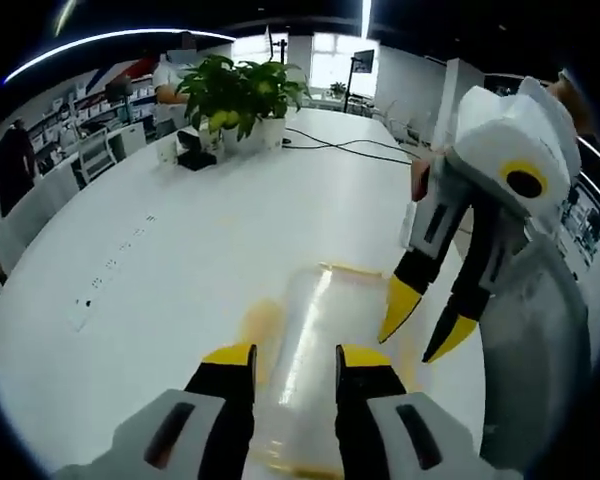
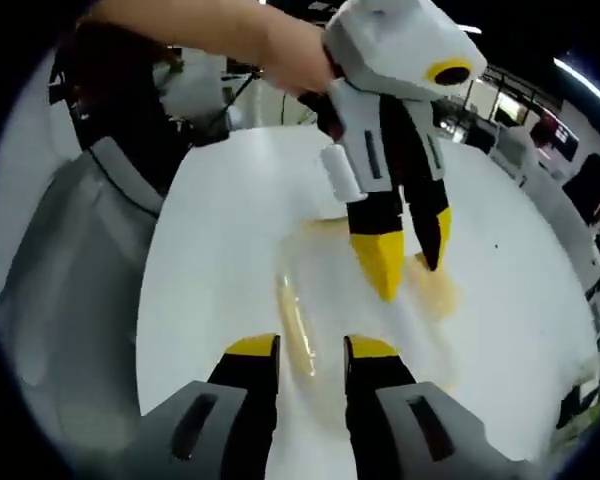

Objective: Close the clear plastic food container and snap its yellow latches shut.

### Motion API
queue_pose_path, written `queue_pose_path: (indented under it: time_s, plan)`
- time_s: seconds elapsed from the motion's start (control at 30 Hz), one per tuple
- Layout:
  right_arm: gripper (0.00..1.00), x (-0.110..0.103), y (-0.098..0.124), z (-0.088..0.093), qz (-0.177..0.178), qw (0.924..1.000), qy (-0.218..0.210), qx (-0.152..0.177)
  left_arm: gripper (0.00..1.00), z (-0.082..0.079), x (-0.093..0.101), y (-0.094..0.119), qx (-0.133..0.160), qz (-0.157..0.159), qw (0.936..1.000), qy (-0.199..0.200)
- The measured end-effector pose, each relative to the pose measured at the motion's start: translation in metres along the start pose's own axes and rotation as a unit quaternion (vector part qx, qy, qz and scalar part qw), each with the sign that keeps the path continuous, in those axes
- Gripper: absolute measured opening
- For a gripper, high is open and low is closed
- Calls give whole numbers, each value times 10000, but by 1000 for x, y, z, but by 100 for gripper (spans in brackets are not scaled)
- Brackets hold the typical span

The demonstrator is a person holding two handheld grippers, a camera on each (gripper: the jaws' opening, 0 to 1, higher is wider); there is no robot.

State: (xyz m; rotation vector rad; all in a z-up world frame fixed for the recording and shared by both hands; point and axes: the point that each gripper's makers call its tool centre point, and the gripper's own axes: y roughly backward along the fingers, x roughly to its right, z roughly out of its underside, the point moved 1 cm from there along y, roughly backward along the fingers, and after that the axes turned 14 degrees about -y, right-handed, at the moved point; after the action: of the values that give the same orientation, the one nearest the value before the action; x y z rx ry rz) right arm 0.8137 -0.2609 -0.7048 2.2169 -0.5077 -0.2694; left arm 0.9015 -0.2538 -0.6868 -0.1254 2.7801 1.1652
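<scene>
The clear plastic container [image 1: 315, 330] lies on the white table [image 1: 180, 260], and its lid looks down. Yellow latches show at its left side [image 1: 263, 325] and far edge [image 1: 352, 269]. My left gripper [image 1: 297, 356] hovers over the near part of the container, jaws a little apart, nothing held. My right gripper [image 1: 425, 322] comes in from the right and points down at the container's right edge, jaws slightly apart. In the right gripper view, my right gripper [image 2: 311, 347] is above a long yellow latch [image 2: 295, 335] of the container [image 2: 380, 320], and my left gripper [image 2: 408, 262] points down onto the lid.
Potted plants [image 1: 242, 95] and black cables [image 1: 340, 145] are at the table's far end. A person [image 1: 170, 75] stands behind the plants. A person's arm [image 2: 230, 30] and grey clothing [image 2: 70, 260] are at the left of the right gripper view. Chairs [image 1: 90, 155] line the table's left side.
</scene>
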Motion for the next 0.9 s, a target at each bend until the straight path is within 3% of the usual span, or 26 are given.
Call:
queue_pose_path:
  time_s: [0.17, 0.43, 0.53, 0.9]
  plan:
    - [23, 2, -4, 0, 290, 9980, 551, -69, 26, 2, -3, -4, -87, 134, 9999, -30]
    - [25, 2, -9, -1, 378, 9960, 797, -106, 27, 11, -3, -13, -353, 595, 9976, -56]
    - [26, 3, -9, -1, 412, 9950, 897, -127, 28, 7, -6, -16, -313, 731, 9968, 22]
    - [26, 4, -9, -1, 483, 9933, 1041, -152, 25, 6, -4, -24, -659, 1436, 9873, 147]
